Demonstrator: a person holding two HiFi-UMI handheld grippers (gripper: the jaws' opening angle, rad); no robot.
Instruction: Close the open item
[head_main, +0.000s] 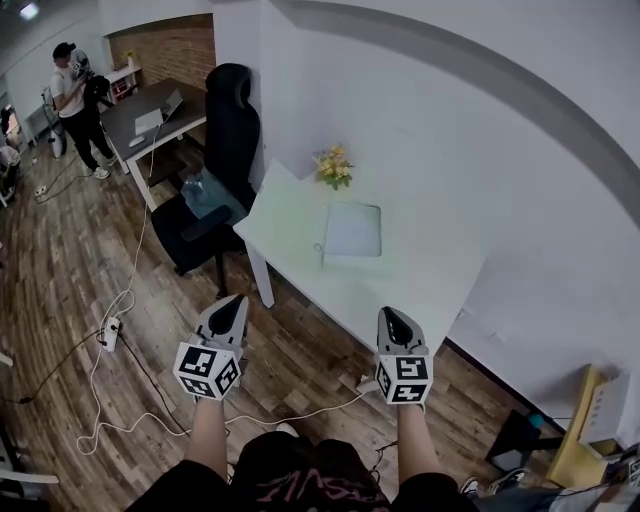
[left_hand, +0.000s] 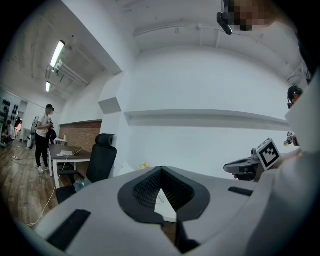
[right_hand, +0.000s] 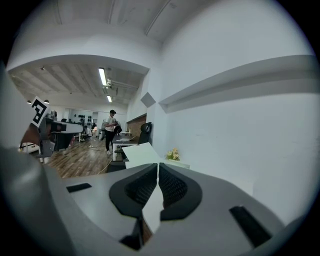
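Plainly, nothing is in hand yet. The left gripper (head_main: 230, 312) and the right gripper (head_main: 393, 318) both hover over the wood floor short of the table, each with its jaws together on nothing.

A white cable (head_main: 300, 412) trails across the floor just ahead of the person's feet, so a step forward without looking could snag it.

Beyond it is the white table (head_main: 400, 290), and near its middle lies the task's thing, a flat pale-grey item (head_main: 352, 230). From here I cannot tell whether it is a laptop or a folder, or where its hinge runs. Pushing the wrong edge could slide it across the smooth top instead of closing it.

A small bunch of flowers (head_main: 334, 166) stands just behind it and a careless sweep might tip them. The black chair (head_main: 228, 130) crowds the table's far left end.
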